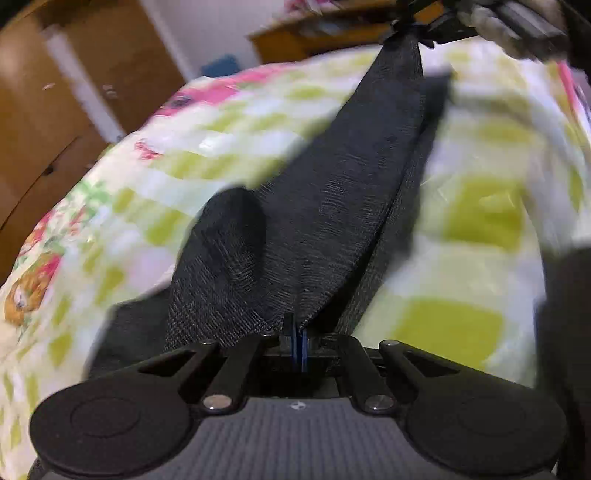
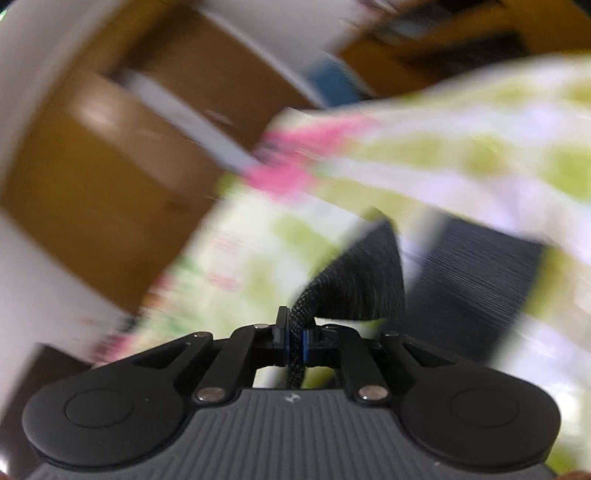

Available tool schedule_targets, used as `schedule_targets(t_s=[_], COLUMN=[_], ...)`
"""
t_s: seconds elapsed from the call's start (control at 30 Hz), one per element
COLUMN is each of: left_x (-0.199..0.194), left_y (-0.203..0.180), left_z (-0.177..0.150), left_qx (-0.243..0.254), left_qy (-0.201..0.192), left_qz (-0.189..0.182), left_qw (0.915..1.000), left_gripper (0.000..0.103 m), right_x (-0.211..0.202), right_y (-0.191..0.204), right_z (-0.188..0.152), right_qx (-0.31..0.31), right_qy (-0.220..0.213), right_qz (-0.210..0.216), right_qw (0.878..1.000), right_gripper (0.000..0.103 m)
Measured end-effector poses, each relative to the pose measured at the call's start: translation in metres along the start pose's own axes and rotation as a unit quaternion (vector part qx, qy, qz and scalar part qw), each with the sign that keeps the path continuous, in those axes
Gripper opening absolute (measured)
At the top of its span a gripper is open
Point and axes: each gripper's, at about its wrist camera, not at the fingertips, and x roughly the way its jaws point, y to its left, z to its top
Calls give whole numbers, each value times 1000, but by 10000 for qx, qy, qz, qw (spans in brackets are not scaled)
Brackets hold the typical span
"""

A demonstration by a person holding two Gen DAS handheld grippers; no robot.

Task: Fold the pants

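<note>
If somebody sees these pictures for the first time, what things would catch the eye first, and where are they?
First, the dark pants, stretched in a band across the middle of the left view, from the left gripper at the bottom to the right gripper at the top right, both jaws shut on the cloth. Under it lies the bedsheet, checked in green and white with pink flowers.

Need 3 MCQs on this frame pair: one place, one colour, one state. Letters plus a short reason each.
1. Where do the pants lie?
A. on a bed cover
B. on a bare floor
C. in a drawer
2. What colour are the pants?
A. red
B. white
C. dark grey
3. What is the left gripper doing?
A. wide open
B. shut on the pants
C. holding a hanger

Key:
1 A: the checked floral bed cover spreads under them.
2 C: dark grey weave in both views.
3 B: cloth is pinched between its fingers.
</note>
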Motion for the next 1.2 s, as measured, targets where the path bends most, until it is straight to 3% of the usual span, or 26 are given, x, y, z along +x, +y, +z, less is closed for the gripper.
schedule_targets(t_s=[0.07, 0.17, 0.3, 0.4, 0.5, 0.57, 0.7, 0.73, 0.8, 0.83, 0.9, 0.97, 1.03, 1.2], left_x=[-1, -2, 1, 4, 9, 9, 5, 6, 11, 14, 16, 16, 15, 17], left_y=[-3, 11, 3, 5, 11, 12, 10, 8, 4, 1, -1, 0, -1, -4], left_z=[4, 6, 9, 11, 16, 19, 30, 31, 32, 31, 29, 30, 31, 32], left_qx=[147, -107, 150, 186, 156, 164, 151, 151, 175, 224, 274, 259, 288, 349], left_qy=[29, 160, 272, 303, 354, 356, 184, 169, 209, 231, 237, 250, 274, 320], left_qz=[49, -94, -15, -10, -53, -83, -179, -236, -297, -282, -273, -290, -287, -248], left_qw=[9999, 9998, 9995, 9994, 9992, 9992, 9996, 9995, 9992, 9991, 9990, 9989, 9988, 9986], left_gripper=[18, 18, 19, 19, 19, 19, 19, 19, 19, 19, 19, 20, 20, 20], right_x=[6, 8, 12, 4, 13, 15, -11, -17, -26, -25, -15, -12, -14, -5], right_y=[-30, -49, -51, -60, -68, -51, -5, 0, -3, -14, -50, -80, -98, -100], right_z=[-8, -8, -8, -9, 0, 14, 34, 35, 29, 25, 13, 2, -6, -8], right_qx=[125, 321, 344, 734, 1078, 807, 121, -47, -274, -225, 330, 826, 1111, 1253], right_qy=[93, 103, 133, 124, 89, -22, -717, -878, -1078, -989, -620, -404, -472, -455], right_qz=[-323, -201, 55, 316, 519, 439, 1317, 1375, 994, 711, 317, 147, 113, 139], right_qw=[9994, 9992, 9993, 9967, 9928, 9958, 9886, 9866, 9888, 9923, 9970, 9956, 9926, 9910], right_gripper=[8, 11, 14, 22, 16, 11, 11, 11, 20, 28, 28, 28, 29, 34])
